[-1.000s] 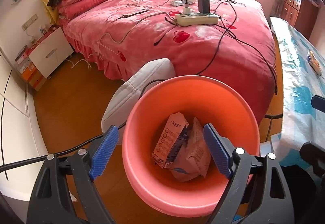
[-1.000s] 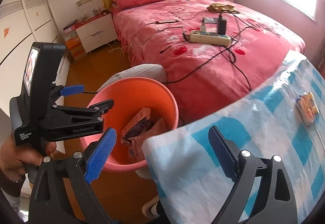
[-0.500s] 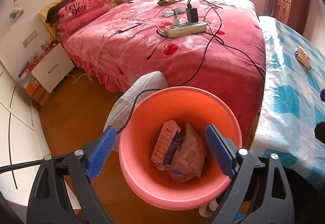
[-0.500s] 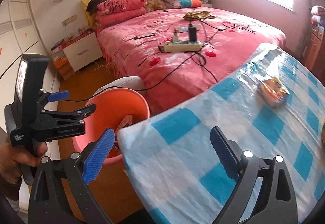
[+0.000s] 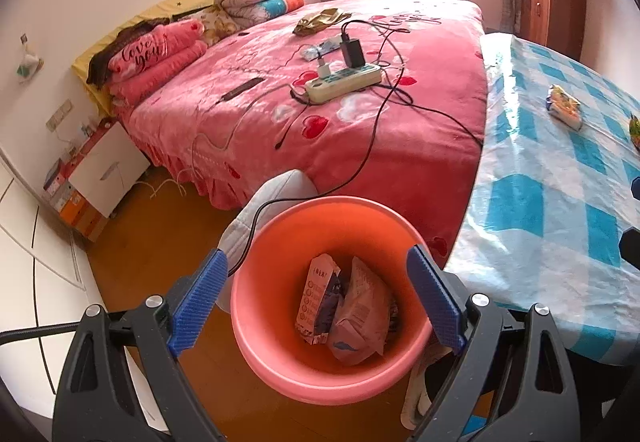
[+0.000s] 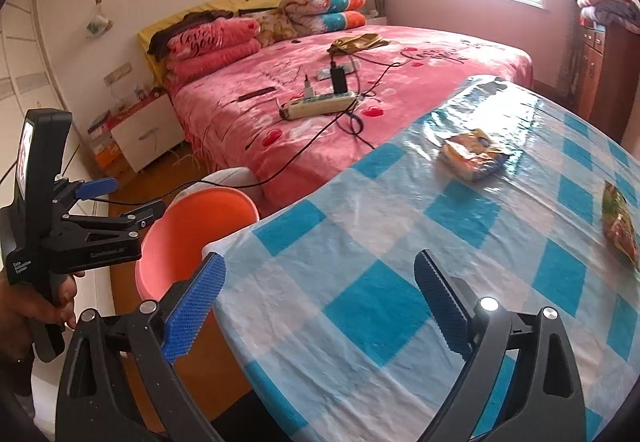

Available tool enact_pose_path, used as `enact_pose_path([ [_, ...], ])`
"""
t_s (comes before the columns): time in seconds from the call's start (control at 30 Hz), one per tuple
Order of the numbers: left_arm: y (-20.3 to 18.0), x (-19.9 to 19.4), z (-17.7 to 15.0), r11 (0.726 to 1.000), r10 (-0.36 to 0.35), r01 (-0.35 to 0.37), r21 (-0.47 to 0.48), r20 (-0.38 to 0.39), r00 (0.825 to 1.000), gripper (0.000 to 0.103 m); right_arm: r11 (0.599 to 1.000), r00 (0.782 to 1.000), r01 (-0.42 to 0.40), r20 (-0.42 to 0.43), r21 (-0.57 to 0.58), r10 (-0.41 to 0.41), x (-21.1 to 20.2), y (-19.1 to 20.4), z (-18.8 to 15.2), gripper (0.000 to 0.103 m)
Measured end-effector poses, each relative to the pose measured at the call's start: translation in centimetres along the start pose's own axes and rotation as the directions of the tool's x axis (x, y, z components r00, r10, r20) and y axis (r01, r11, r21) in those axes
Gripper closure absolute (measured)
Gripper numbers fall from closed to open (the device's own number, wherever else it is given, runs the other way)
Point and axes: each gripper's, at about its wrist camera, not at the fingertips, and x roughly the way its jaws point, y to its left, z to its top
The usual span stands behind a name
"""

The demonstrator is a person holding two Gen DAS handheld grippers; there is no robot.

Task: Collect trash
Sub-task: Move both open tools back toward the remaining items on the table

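Note:
An orange bin (image 5: 276, 242) stands on the floor beside the table and holds two crumpled wrappers (image 5: 344, 310). My left gripper (image 5: 316, 302) is open and empty above the bin; it also shows in the right wrist view (image 6: 148, 217). My right gripper (image 6: 320, 306) is open and empty over the table's near edge. A yellow snack packet (image 6: 472, 157) lies on the blue checked tablecloth (image 6: 360, 306), also visible in the left wrist view (image 5: 564, 107). A green and red wrapper (image 6: 620, 226) lies at the table's right edge. The bin (image 6: 180, 238) is partly hidden by the table.
A pink bed (image 5: 360, 129) stands behind the bin, with a power strip (image 5: 342, 81) and trailing cables. A white cushion (image 5: 264, 205) lies between bed and bin. A white nightstand (image 5: 108, 169) and a brown cabinet (image 5: 552, 9) stand further off.
Both grippers have risen and pulled back. The right wrist view swung right from the bin onto the table, bringing the yellow packet and the second wrapper into view. Both stay open.

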Motion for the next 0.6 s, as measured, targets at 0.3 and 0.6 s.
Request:
enact_pose_path([
  [0.3,-2.2,-2.1,0.6,0.999,0.003,-0.004,0.044,0.033,0.999,0.011,0.999,0.999,0.004,0.039,0.052,-0.006,-1.8,-2.1,-1.4,0.009],
  [0.6,-4.9,-3.7,1.3,0.996,-0.003,-0.002,0.087,0.055,0.998,0.011,0.994,0.996,-0.012,0.09,0.107,0.002,-3.3,-4.5,-2.1,0.009],
])
